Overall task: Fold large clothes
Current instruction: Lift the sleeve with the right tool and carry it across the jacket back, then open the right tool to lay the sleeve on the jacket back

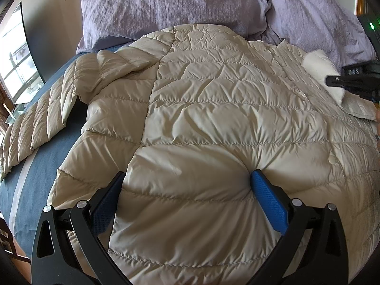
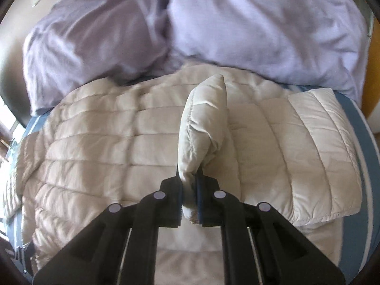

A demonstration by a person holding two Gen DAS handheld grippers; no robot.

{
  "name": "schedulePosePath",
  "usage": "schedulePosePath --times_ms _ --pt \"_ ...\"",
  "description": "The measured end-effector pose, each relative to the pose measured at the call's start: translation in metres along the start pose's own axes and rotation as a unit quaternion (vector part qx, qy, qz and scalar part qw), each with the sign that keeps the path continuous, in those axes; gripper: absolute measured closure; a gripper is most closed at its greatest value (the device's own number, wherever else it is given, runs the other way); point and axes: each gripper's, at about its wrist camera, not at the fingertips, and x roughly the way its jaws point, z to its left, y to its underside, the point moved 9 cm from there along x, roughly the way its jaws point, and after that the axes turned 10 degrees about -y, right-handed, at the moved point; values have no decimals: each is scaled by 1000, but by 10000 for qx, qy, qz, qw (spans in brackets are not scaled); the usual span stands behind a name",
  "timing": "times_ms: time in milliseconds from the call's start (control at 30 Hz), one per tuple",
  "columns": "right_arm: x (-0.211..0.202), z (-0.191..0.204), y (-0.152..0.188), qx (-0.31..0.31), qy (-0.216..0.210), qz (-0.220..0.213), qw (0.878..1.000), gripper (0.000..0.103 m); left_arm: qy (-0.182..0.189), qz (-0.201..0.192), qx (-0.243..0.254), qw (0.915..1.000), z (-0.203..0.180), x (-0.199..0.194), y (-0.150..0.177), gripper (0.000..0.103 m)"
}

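Observation:
A cream quilted puffer jacket (image 1: pixel 213 109) lies spread on the bed, one sleeve (image 1: pixel 38 123) stretched out to the left. My left gripper (image 1: pixel 187 185) is open, its blue pads pressed down on the jacket's near part with a wide bulge of fabric between them. My right gripper (image 2: pixel 189 178) is shut on a pinched fold of the jacket (image 2: pixel 204 118) and holds it up above the rest of the garment (image 2: pixel 106 142). It also shows in the left wrist view (image 1: pixel 332 80) at the right edge, clamping a white part of the jacket.
Lavender pillows (image 1: pixel 190 2) (image 2: pixel 261 23) lie just behind the jacket. The bed has a blue sheet with a pale stripe (image 1: pixel 30 178). A glass-fronted piece of furniture (image 1: pixel 16 57) stands at the far left. A folded sleeve (image 2: pixel 327 147) rests near the bed's right edge.

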Motion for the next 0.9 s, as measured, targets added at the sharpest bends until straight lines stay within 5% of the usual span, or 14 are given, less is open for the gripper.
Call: schedulePosePath --times_ms 533,900 --pt "21 91 22 -247 -908 342 9950 87 13 5 -6 10000 0 0 0 1" --pt "-8 95 14 -351 -1179 -41 9924 56 17 6 -11 10000 0 0 0 1"
